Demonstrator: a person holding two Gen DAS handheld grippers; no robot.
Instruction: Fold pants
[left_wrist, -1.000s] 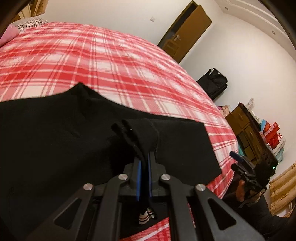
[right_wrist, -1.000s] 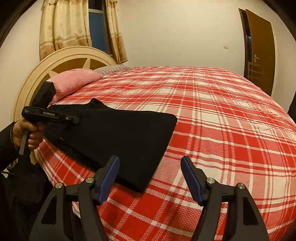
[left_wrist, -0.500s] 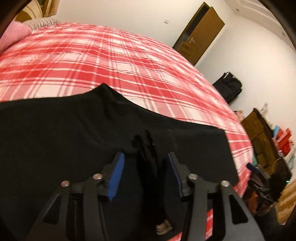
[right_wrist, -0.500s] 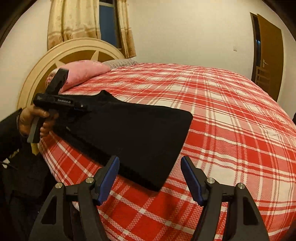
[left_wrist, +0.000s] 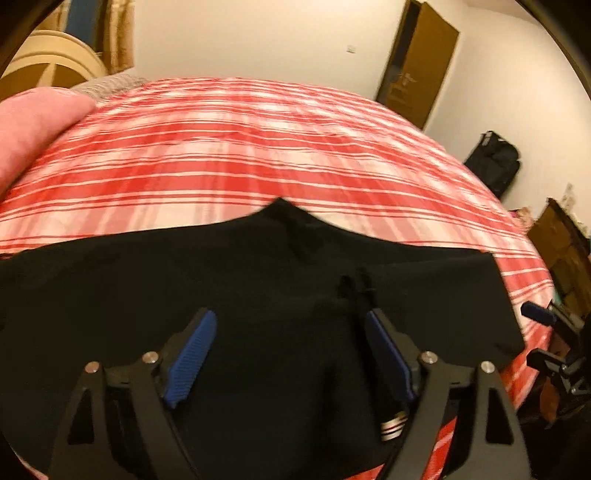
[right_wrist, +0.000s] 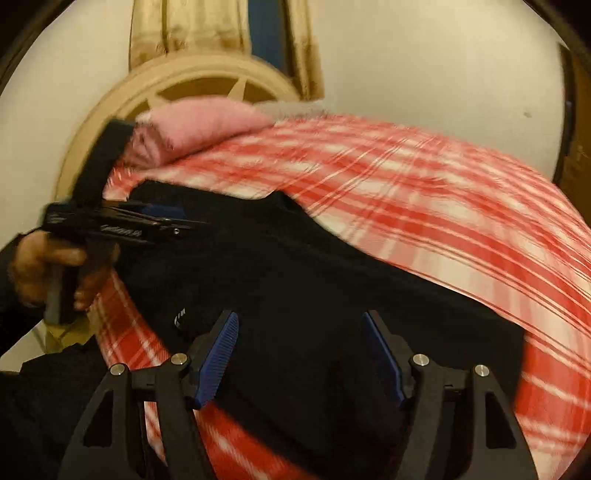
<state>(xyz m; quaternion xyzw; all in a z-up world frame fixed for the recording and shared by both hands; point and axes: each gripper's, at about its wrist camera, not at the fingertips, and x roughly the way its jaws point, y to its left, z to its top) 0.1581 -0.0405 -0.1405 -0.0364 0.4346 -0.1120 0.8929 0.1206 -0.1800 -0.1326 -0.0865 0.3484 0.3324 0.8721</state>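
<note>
Two grippers over black pants: left gripper spread wide, jaws just opened, fabric between but unpinched; right gripper spread, gripping nothing. Pants flat on plaid bed, near its edge.

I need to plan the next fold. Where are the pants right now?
The pants lie flat along the near edge of the plaid bed, below the pink pillow; in both wrist views.

Both wrist views look down, close over the pants on the bed.
</note>
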